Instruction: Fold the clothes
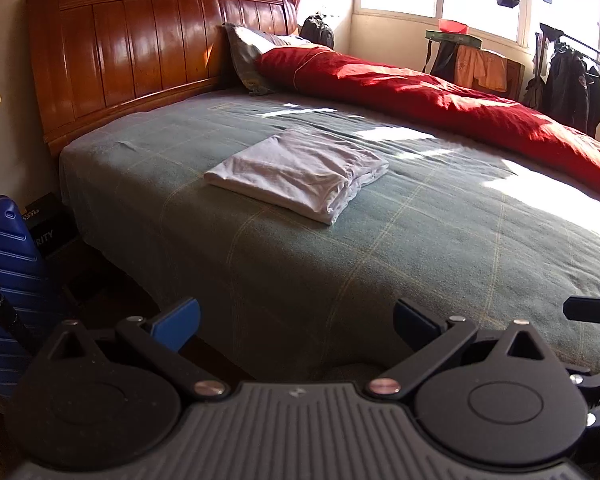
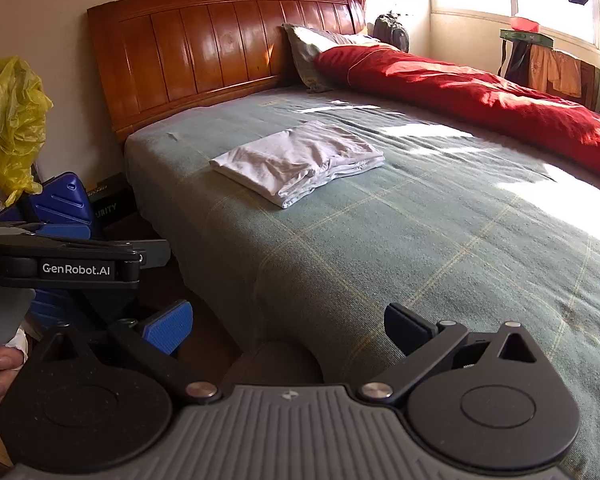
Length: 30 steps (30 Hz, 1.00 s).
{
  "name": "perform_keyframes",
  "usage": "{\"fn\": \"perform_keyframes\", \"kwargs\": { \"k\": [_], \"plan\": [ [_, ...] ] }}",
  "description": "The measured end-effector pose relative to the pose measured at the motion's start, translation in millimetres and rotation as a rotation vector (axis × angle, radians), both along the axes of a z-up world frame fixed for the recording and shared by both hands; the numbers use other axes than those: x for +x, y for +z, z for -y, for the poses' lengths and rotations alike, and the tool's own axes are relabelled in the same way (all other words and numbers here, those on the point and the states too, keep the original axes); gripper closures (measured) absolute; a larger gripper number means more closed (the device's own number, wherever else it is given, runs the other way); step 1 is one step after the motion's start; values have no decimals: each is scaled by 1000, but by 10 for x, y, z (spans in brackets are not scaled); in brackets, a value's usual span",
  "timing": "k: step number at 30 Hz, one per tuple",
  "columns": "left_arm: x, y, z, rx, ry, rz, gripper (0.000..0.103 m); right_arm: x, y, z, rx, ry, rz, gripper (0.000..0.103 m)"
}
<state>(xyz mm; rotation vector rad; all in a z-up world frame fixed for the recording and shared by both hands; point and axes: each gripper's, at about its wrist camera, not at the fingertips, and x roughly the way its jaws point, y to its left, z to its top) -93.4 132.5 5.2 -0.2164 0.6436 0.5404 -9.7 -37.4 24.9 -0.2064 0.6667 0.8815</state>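
Note:
A white garment [image 1: 300, 172] [image 2: 300, 160] lies folded into a flat rectangle on the green checked bedspread [image 1: 400, 248] [image 2: 440, 240], toward the headboard. My left gripper [image 1: 296, 324] is open and holds nothing, well back from the garment at the bed's near edge. My right gripper [image 2: 288, 326] is also open and holds nothing, at the same edge. In the right wrist view the left gripper's body [image 2: 60, 268] shows at the left, with a person's fingers [image 2: 2, 364] below it. The right gripper's finger [image 1: 592, 310] pokes in at the left view's right edge.
A wooden headboard [image 1: 140, 52] [image 2: 220, 48] stands behind the bed. A red duvet [image 1: 440, 96] [image 2: 480, 88] and grey pillow [image 1: 244, 52] lie along the far side. A blue suitcase [image 1: 8, 276] and yellow plastic bag [image 2: 12, 124] sit left of the bed. Clothes hang by the windows.

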Motion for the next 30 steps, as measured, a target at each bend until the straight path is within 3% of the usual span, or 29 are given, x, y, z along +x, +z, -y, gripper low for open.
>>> {"fn": "perform_keyframes", "kwargs": {
  "k": [12,30],
  "plan": [
    [-210,66,221,13,-17,7,1,-279,77,116,11,15,41,0],
    [-215,68,276,34,12,-8,1,-253,85,199,46,-4,12,0]
  ]
}}
